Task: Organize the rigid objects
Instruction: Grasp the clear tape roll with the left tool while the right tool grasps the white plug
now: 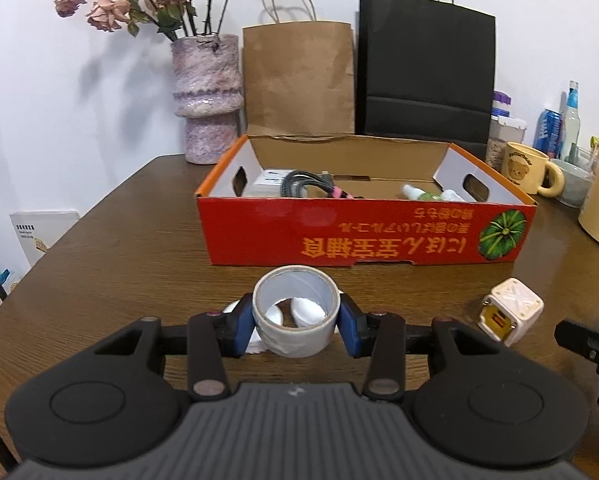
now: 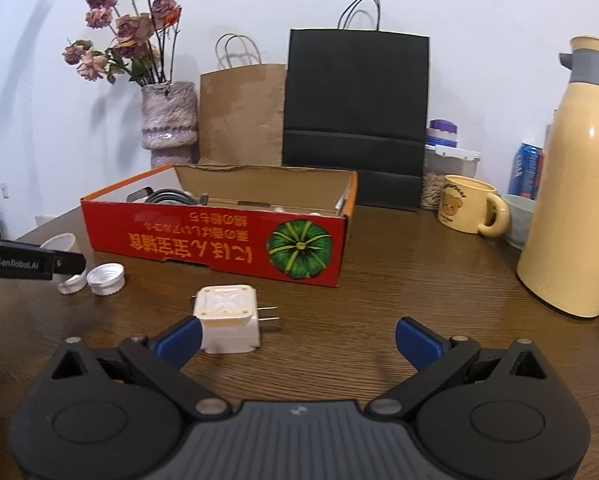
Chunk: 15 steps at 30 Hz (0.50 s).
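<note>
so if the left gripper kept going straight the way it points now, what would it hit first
Probably the red cardboard box: its near wall stands straight ahead of the left gripper, whose jaws are shut on a grey roll of tape. Only bare brown wooden table shows between, though depth is unclear.

We see a counter (image 1: 119,240) of dark wood-grain finish with a slight sheen. On it stands a cardboard box (image 1: 363,232), glossy red print outside, raw brown inside. Behind the box lean a matt kraft paper bag (image 1: 299,80) and a matt black paper bag (image 1: 427,72). In front of the box, a roll of tape (image 1: 295,312) looks smooth grey, gripped by blue rubbery pads (image 1: 241,326). Right of the box, the charger (image 2: 227,320) is cream plastic, and the flask (image 2: 571,200) glossy.
</note>
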{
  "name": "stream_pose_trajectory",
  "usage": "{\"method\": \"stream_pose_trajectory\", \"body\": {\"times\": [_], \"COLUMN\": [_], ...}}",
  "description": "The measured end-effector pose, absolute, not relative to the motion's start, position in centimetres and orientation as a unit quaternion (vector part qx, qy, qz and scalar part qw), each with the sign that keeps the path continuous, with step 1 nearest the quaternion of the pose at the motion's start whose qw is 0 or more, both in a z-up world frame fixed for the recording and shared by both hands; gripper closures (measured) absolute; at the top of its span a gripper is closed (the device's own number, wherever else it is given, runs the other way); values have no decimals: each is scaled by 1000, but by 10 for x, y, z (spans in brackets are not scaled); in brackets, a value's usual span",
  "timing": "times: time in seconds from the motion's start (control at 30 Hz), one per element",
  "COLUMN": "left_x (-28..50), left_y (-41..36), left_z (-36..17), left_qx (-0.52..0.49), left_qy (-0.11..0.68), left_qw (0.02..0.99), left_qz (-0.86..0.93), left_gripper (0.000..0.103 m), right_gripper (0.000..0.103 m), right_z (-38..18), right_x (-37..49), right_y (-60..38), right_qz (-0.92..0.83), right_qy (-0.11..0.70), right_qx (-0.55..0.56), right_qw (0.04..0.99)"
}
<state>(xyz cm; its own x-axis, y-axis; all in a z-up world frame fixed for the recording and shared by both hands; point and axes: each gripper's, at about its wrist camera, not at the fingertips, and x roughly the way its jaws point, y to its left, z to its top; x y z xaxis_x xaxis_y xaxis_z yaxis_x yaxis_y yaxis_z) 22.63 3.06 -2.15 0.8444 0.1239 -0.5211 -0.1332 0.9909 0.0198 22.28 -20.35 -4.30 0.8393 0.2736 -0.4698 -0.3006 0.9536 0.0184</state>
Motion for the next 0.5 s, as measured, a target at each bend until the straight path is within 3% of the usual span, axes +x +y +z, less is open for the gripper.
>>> {"method": "stream_pose_trajectory", "body": {"times": [0.5], "left_x": [223], "left_y": [59], "left_z": [-16], "left_qx": [-14], "left_qy": [258], "left_qw": [963], "left_qz": [82], "left_gripper": [59], "right_gripper": [0], "right_z": [-49], "right_x": [248], "right_y": [-169], "right_qz": [169], "right_qy": [276], "right_qx": [-35], "right_qw": [945]}}
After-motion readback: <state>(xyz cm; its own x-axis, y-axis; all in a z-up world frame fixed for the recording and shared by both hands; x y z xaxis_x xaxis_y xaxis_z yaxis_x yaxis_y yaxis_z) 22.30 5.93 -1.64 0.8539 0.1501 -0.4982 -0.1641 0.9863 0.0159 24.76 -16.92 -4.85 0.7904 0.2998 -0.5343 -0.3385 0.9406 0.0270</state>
